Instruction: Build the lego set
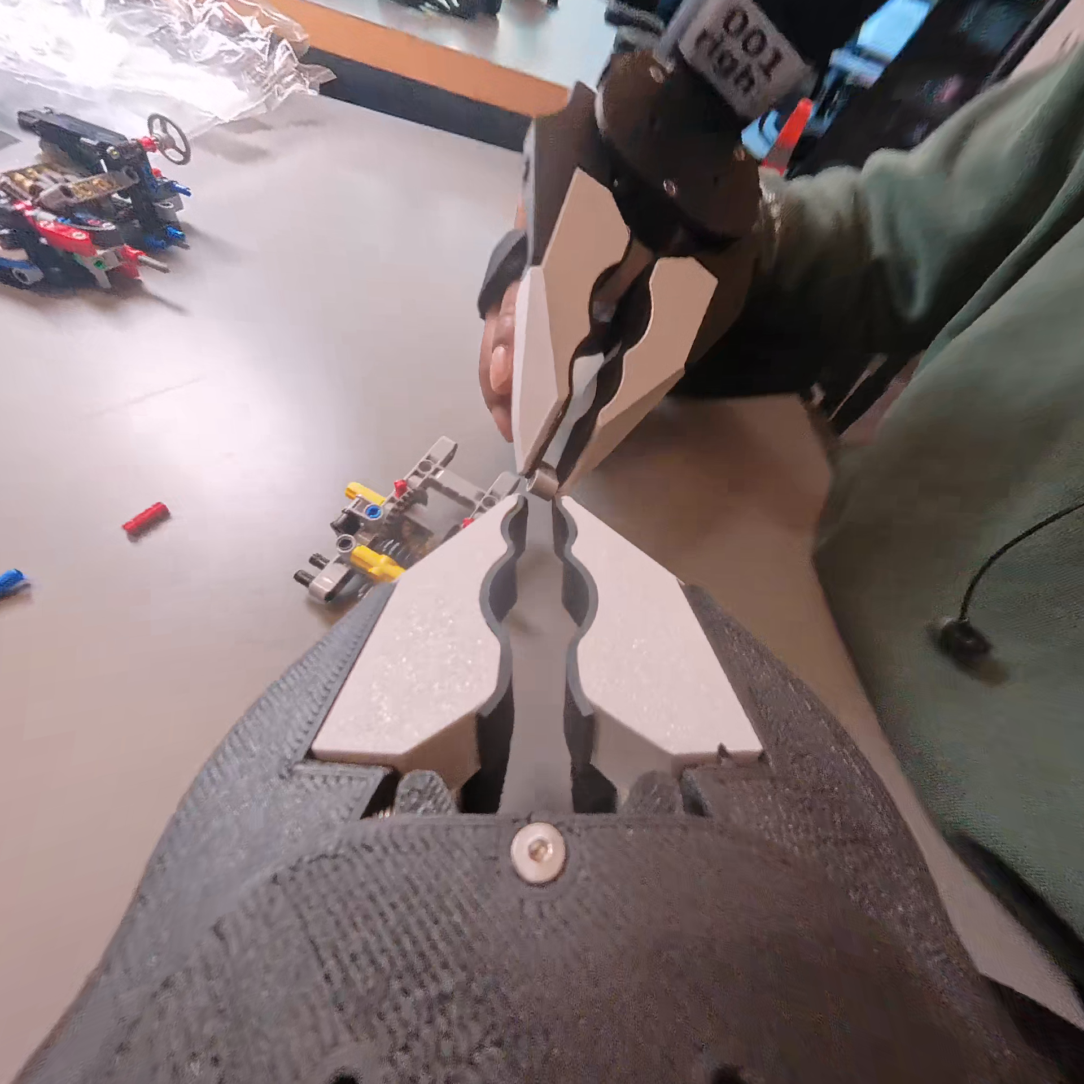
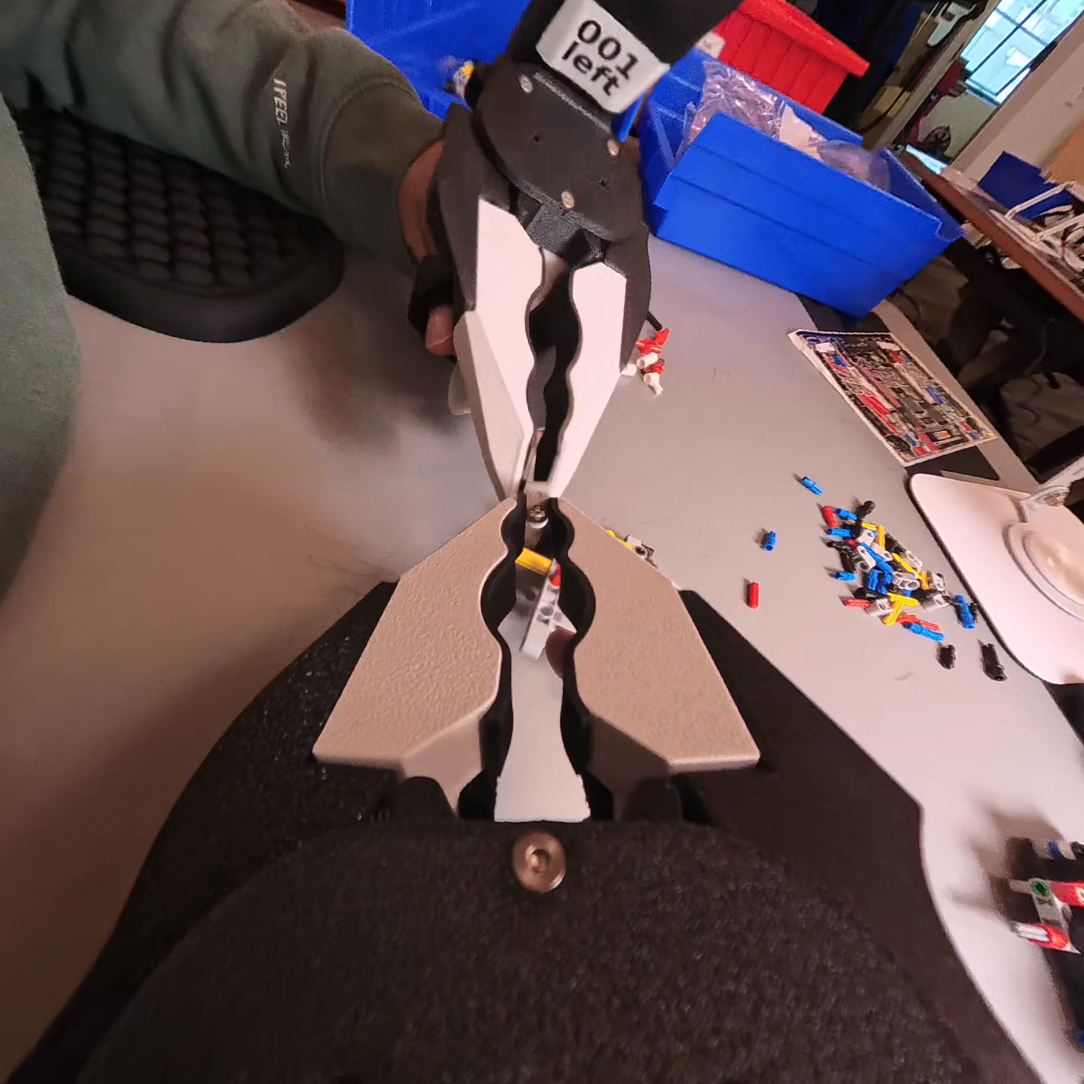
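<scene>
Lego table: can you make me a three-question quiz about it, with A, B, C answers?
1. Where is the pile of pieces? A in a bin; B on the table; C on the booklet.
2. What colour is the loose pin nearest the frame? A green; B red; C white.
3. What is the right gripper doing? A gaping wide; B lying flat; C pinching a grey piece.
Answers: B, the pile lies on bare tabletop; B, it shows red; C, its tips close on the piece.

white tags (image 2: pixel 598 56) on hand-held grippers (both printed), lettered sleeve (image 2: pixel 280 123)
</scene>
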Motion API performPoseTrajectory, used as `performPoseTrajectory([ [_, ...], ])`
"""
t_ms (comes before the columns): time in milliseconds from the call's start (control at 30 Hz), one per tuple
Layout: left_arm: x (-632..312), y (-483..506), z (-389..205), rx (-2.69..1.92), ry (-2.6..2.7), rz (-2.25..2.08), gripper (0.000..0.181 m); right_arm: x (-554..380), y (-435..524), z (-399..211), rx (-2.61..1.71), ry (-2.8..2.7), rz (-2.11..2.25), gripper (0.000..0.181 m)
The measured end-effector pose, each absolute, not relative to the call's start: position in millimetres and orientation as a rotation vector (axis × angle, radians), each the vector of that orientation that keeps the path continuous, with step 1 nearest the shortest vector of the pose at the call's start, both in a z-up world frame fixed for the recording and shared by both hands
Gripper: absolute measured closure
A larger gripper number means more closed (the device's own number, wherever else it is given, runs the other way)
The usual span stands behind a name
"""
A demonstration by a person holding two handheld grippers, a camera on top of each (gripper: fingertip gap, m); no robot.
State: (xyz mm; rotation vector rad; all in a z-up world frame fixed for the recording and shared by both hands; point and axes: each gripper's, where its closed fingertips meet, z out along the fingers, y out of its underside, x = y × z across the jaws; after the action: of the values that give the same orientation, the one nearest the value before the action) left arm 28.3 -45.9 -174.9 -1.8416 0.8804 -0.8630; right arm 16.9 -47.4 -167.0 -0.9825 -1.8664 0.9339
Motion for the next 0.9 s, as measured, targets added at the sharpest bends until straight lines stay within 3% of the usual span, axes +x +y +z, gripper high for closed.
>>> performPoseTrajectory([
  [100,29,-45,-177,-1.823,0.923,-0.773,0.178,17,-47,-169,-0.997,-1.877,0.941,0.175],
  [200,26,-43,-175,-1.81,0.927,-0.741,0.166,18,-49,-171,-1.017,-1.887,0.968,0.175],
  [767,27,-45,-176,-1.759,0.984,-0.683,0.176,18,-47,-176,-1.102,-1.897,1.024,0.175],
  [900,16,-39,-177,-1.779,0.941,-0.674,0.176,21,-32,-176,-1.137,-1.89,0.959,0.161],
])
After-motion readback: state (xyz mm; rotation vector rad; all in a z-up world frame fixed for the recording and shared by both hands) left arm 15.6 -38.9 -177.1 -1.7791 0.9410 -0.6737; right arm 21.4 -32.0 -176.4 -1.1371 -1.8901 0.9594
